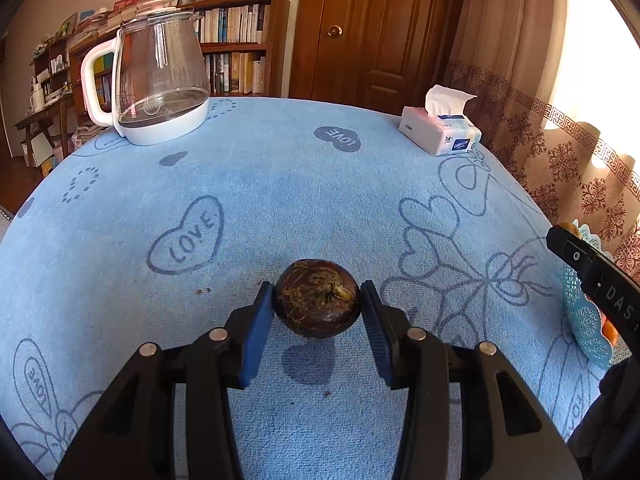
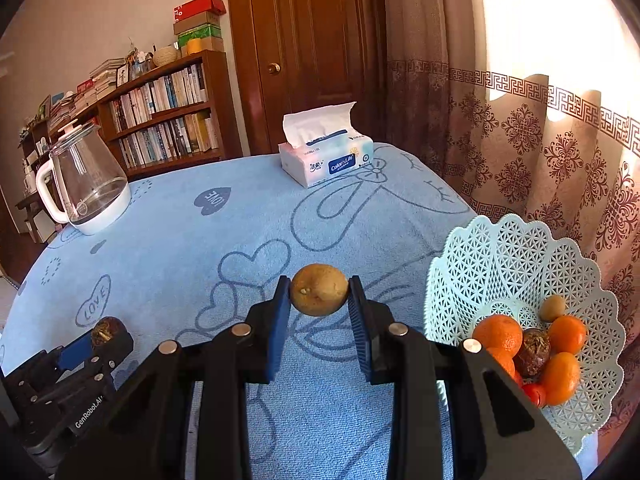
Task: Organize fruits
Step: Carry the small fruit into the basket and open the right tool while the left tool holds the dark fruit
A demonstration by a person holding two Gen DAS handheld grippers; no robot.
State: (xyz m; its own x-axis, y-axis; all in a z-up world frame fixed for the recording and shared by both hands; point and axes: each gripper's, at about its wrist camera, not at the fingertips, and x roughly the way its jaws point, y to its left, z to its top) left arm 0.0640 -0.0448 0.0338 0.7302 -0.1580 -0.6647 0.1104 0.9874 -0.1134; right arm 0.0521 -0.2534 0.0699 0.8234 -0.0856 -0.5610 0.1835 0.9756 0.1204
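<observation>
Your left gripper point(image 1: 317, 306) had its blue ribbed pads pressed on both sides of a round, dark brown fruit point(image 1: 317, 298) with dry, stringy bits on top. The fruit hung a little above the cloth point(image 1: 320, 184), and its shadow lay right under it. Your right gripper point(image 2: 319, 294) was squeezed on a small, round, tan fruit point(image 2: 319, 290) with dull, bumpy skin, and it too was lifted off the cloth. The cloth was soft, fuzzy and blue, with hearts and the word LOVE drawn on it. On your right stood a pale green plastic basket point(image 2: 520, 256) full of little holes, with a wavy rim. Inside it lay some shiny oranges point(image 2: 498, 332), a dark rough fruit point(image 2: 532, 350), a small tan one point(image 2: 553, 307) and something red point(image 2: 534, 394) low at the front. The basket sat near the right edge of the table, close to the curtain point(image 2: 560, 152). A clear glass kettle point(image 1: 160, 76) with a white base and handle stood at the far left, and a soft pack of tissues point(image 1: 442, 130) lay at the far right edge. Between your two grippers and those far things the cloth was bare and wide.
</observation>
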